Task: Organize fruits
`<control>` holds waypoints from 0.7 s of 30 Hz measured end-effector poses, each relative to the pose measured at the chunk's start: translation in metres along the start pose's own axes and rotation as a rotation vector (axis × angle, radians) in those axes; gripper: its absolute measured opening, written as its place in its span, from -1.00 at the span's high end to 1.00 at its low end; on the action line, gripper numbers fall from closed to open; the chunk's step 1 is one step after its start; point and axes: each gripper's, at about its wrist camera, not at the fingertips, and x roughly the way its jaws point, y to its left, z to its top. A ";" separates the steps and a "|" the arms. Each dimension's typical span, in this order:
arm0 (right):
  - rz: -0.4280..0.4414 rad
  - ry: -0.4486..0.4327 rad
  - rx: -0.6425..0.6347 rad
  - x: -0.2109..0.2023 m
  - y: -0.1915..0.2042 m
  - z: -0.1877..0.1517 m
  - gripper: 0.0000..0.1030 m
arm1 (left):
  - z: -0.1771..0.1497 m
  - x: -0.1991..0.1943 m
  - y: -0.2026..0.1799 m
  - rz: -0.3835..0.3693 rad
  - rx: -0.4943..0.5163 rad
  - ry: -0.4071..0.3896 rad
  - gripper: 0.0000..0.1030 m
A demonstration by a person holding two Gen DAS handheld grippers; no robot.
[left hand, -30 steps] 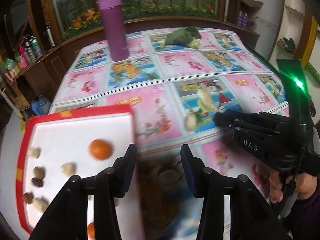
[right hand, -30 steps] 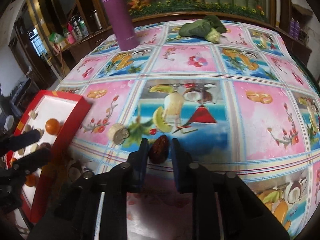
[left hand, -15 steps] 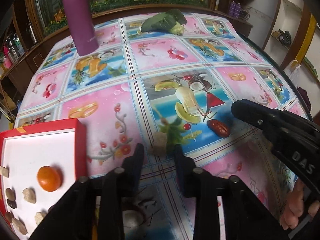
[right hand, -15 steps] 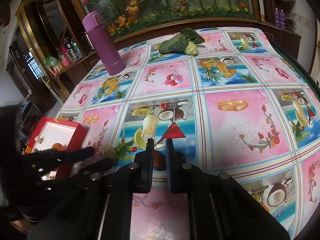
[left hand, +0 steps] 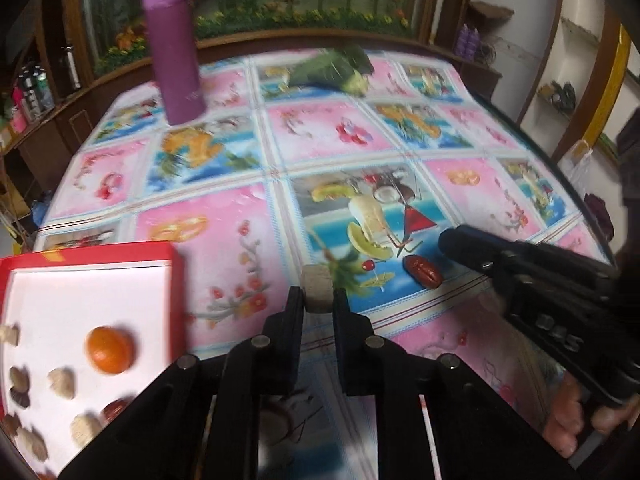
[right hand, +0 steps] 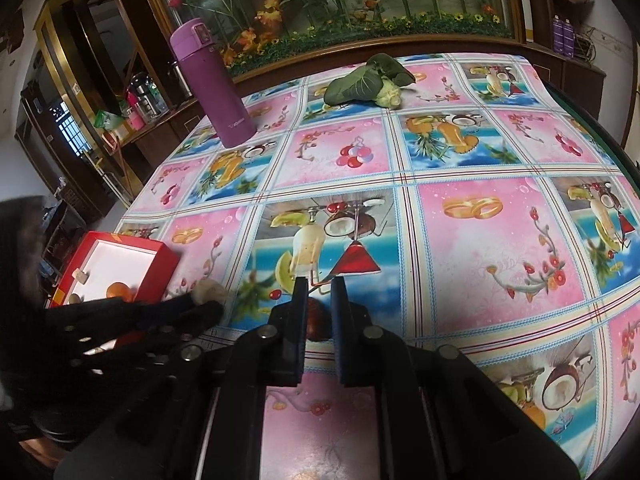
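Observation:
My left gripper [left hand: 319,298] is shut on a beige round piece [left hand: 317,287] on the tablecloth; the piece also shows in the right wrist view [right hand: 208,291] between the left fingers. My right gripper [right hand: 319,290] has its jaws close together around a red date [right hand: 318,320]; in the left wrist view the date [left hand: 423,272] lies on the cloth just left of the right gripper's tips [left hand: 450,240]. The red box with a white inside [left hand: 56,304] at the left holds an orange fruit [left hand: 109,349] and several small nuts and dates.
A purple flask [right hand: 212,88] stands at the back left. A leafy green vegetable [right hand: 368,80] lies at the far middle. The table's edge runs along the right [right hand: 624,160]. A wooden cabinet with a flower display stands behind the table.
My left gripper has moved forward and closed on the beige piece. My right gripper has stayed over the date, its jaws still narrow.

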 end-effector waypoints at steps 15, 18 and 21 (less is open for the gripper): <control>0.291 0.026 -0.065 -0.010 0.081 -0.021 0.75 | -0.107 -0.139 0.122 0.274 -0.235 -0.124 0.75; 0.361 0.057 -0.102 -0.009 0.116 -0.032 0.75 | -0.125 -0.142 0.131 0.278 -0.254 -0.106 0.75; 0.401 0.095 -0.167 -0.010 0.151 -0.048 0.75 | -0.139 -0.141 0.134 0.248 -0.270 -0.095 0.75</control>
